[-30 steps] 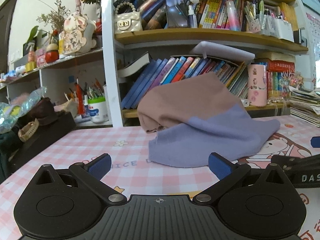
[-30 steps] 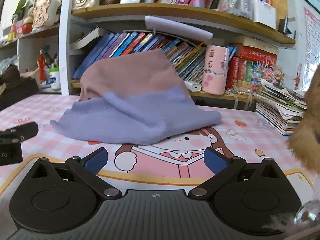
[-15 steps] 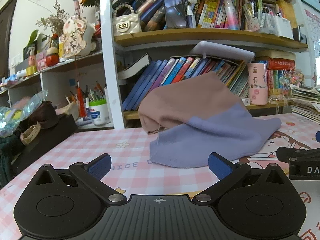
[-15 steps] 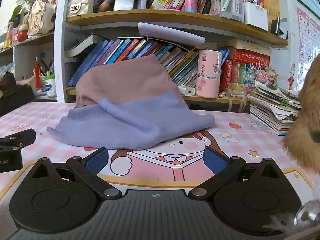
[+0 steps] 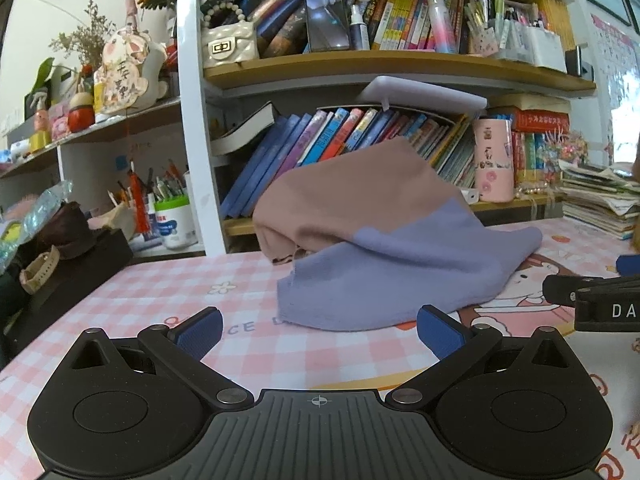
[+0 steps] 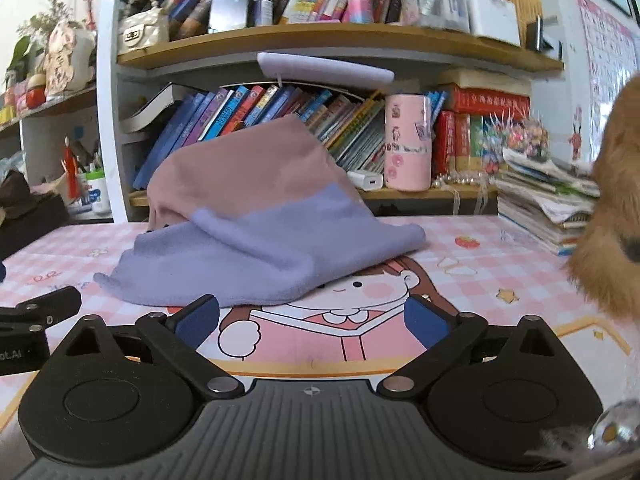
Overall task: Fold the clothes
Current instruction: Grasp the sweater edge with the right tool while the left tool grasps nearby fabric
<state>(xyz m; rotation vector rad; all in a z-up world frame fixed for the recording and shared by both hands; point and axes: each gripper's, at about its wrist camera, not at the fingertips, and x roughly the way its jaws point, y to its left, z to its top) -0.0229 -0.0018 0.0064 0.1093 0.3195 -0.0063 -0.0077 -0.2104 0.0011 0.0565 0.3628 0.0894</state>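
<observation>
A crumpled pink-and-lavender fleece garment (image 5: 384, 240) (image 6: 256, 232) lies heaped on the pink checked cartoon table mat (image 5: 248, 344) (image 6: 460, 264) — beyond it, both the left gripper (image 5: 319, 326) and right gripper (image 6: 311, 320) gape wide, empty, near its front edge.

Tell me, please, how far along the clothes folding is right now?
Nothing looks folded yet: the pink and purple garment lies in a rumpled heap on the checked mat. Nothing is in hand; the left gripper and right gripper are open, short of it. Grasping, flattening and folding remain.
</observation>
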